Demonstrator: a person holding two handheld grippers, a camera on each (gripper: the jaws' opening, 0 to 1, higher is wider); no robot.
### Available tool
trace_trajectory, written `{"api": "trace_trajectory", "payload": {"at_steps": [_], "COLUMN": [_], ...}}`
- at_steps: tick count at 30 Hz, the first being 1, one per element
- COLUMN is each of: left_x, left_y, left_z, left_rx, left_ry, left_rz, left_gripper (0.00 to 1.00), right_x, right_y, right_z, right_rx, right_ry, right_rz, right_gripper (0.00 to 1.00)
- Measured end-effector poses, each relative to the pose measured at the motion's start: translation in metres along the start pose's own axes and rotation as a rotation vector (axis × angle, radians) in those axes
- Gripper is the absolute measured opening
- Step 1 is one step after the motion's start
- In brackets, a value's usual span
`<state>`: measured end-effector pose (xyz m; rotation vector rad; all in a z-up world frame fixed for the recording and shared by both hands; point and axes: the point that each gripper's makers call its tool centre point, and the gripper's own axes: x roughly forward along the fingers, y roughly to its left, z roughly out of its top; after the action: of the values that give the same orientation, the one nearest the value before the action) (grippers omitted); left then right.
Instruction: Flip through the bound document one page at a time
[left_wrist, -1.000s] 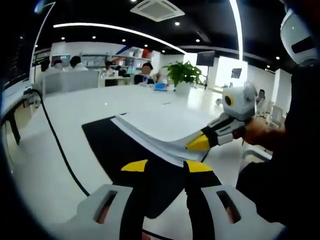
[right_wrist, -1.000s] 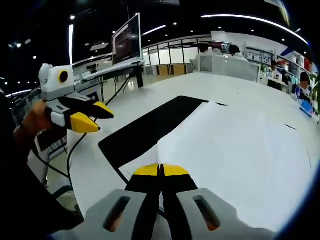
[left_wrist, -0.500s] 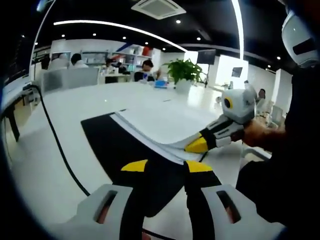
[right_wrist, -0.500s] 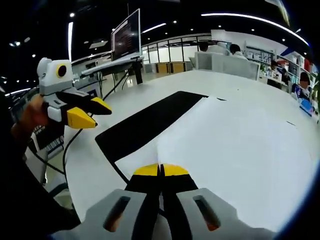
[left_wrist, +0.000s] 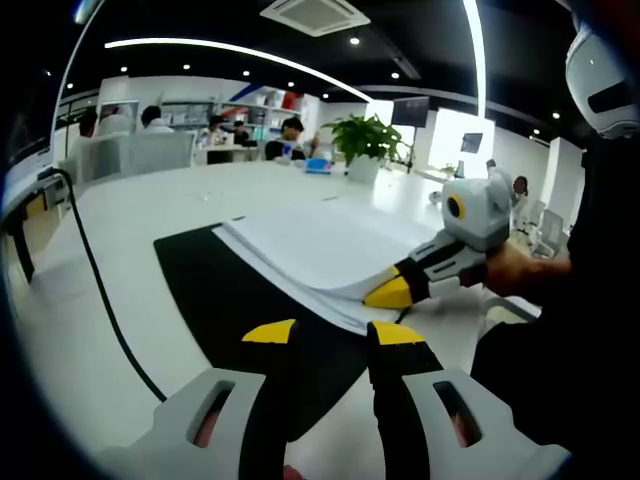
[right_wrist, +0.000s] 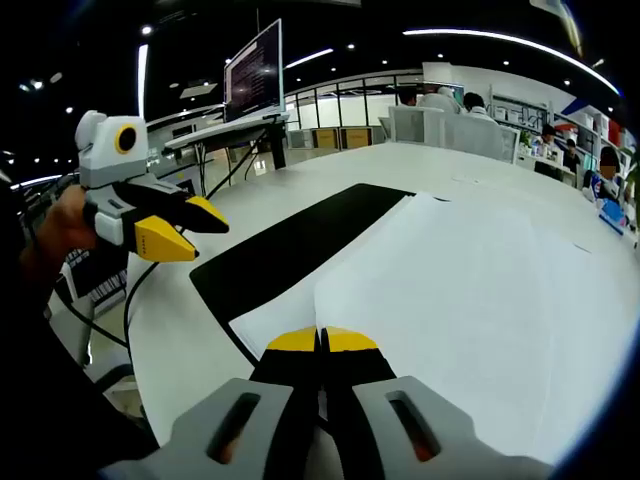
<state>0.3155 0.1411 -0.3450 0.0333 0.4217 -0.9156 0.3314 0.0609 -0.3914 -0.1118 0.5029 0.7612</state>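
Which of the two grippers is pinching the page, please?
The right gripper: its jaws are shut on the page, while the left gripper hangs open beside it.

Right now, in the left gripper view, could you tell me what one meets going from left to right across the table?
black cable → black mat → bound document → right tongs, shut on the lifted page's edge, held by a hand.

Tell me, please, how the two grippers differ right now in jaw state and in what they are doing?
The right gripper has its jaws shut on the page, lifting its corner; the left gripper has its jaws open and empty. The right sits at the document's edge; the left hovers over the black cover. Both have yellow jaw tips.
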Motion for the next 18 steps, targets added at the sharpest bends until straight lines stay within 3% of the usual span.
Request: {"api": "trace_trajectory", "payload": {"at_steps": [8,18], "left_x": [0.0006,0.0001], "left_y": [-0.0017,-0.0011], "left_z": [-0.0047,-0.004], "left_rx": [-0.012,-0.009], "left_ry": [0.005,0.01], "left_rz": [0.003,0.005], "left_gripper": [0.29,0.29], "right_x": [0.0005,0.0007], "right_y": [0.0008,-0.0004], "right_z": [0.0002,0.0007], "right_rx": [-0.064,-0.024], "right_ry": [0.008,0.013], "right_rz": [-0.039,-0.011], "right_gripper": [0.02,0.02]}}
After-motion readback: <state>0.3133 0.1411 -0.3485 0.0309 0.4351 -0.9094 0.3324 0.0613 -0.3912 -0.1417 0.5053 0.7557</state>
